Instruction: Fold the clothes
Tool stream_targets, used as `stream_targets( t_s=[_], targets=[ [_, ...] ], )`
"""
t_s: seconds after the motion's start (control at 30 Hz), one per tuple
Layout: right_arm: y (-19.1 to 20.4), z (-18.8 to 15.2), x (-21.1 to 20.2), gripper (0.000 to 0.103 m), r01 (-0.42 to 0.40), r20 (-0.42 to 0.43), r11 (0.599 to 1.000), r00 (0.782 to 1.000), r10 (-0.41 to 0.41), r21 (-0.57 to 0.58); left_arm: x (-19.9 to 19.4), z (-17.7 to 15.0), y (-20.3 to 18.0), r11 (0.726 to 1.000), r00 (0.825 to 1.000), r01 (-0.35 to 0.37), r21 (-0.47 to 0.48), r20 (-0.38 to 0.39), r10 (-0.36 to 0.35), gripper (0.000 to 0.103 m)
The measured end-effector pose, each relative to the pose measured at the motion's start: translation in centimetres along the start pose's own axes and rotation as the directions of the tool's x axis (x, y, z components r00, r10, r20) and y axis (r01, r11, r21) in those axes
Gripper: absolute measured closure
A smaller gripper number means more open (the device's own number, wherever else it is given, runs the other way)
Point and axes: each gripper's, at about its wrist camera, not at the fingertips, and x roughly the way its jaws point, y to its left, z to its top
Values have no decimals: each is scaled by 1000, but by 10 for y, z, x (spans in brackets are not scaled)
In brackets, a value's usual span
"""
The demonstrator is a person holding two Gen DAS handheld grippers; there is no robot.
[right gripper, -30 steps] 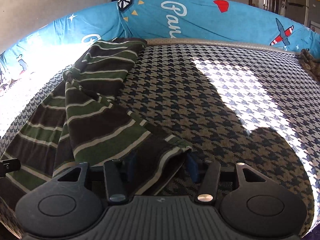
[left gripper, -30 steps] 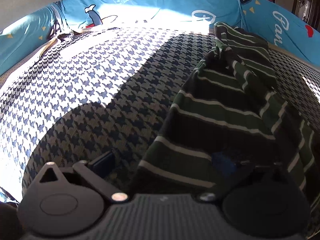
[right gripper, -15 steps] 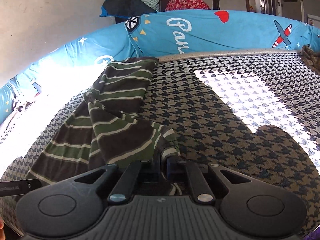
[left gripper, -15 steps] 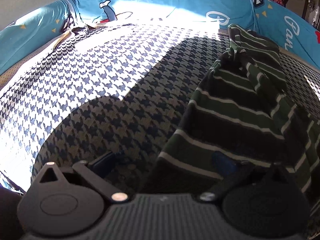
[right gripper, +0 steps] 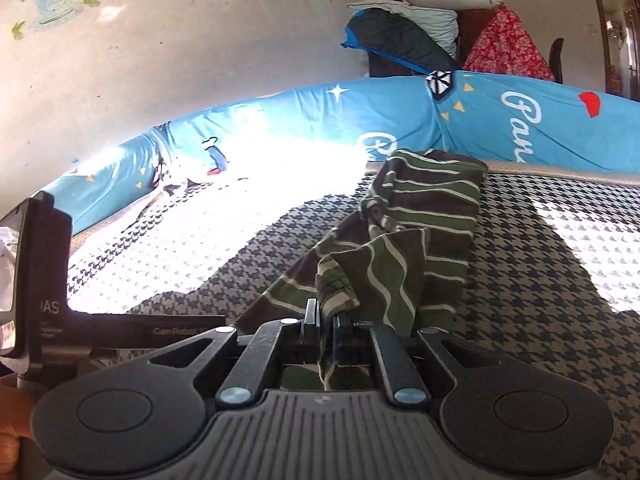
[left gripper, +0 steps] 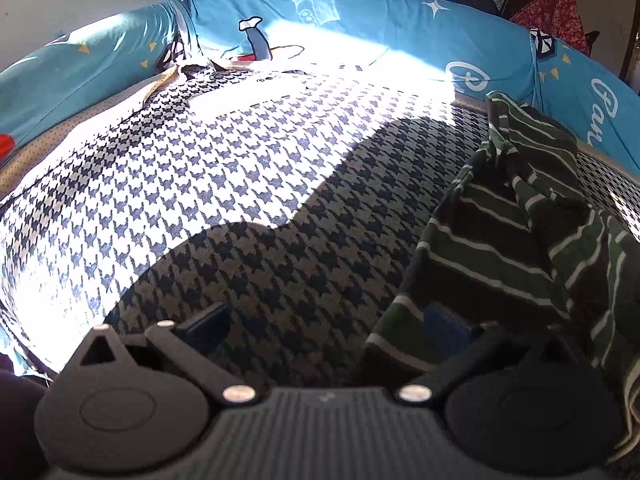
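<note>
- Pinching a bunched corner of the green striped garment (right gripper: 400,240), the right gripper (right gripper: 326,320) has its fingers (right gripper: 310,314) pressed nearly together, with a strip of the cloth hanging down between them toward the camera.
- From that pinch the garment rises off the houndstooth blanket (right gripper: 540,300) in a peaked fold, then runs away toward the far edge, where its other end lies flat near the blue printed bolster (right gripper: 520,132).
- The left gripper (left gripper: 324,322) has its fingers spread wide, low over the blanket.
- In the left wrist view the garment (left gripper: 500,240) lies to the right; its near hem drapes around the right-hand finger (left gripper: 444,326), whose blue pad shows against the cloth, while the left-hand finger (left gripper: 204,324) sits over bare blanket (left gripper: 240,200), apart from the garment.
- Whether that right-hand finger is under or on top of the hem cannot be told.
- Sunlight falls in bright patches across the blanket on both sides of the garment, which lies in shadow.
</note>
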Motion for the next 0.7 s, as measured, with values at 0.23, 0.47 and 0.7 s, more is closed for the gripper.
stream_targets(
  t_s=[0.23, 0.47, 0.7],
  targets=[
    [51, -9, 18, 96, -94, -49, 989, 995, 89, -114, -15, 6, 25, 998, 998, -30, -54, 59, 33, 0],
    [77, -26, 36, 96, -147, -117, 966, 985, 124, -212, -23, 11, 44, 994, 996, -32, -102, 78, 40, 0],
    [80, -44, 44, 92, -199, -220, 951, 964, 147, -237, -22, 11, 45, 993, 998, -7, -121, 63, 15, 0]
  ],
)
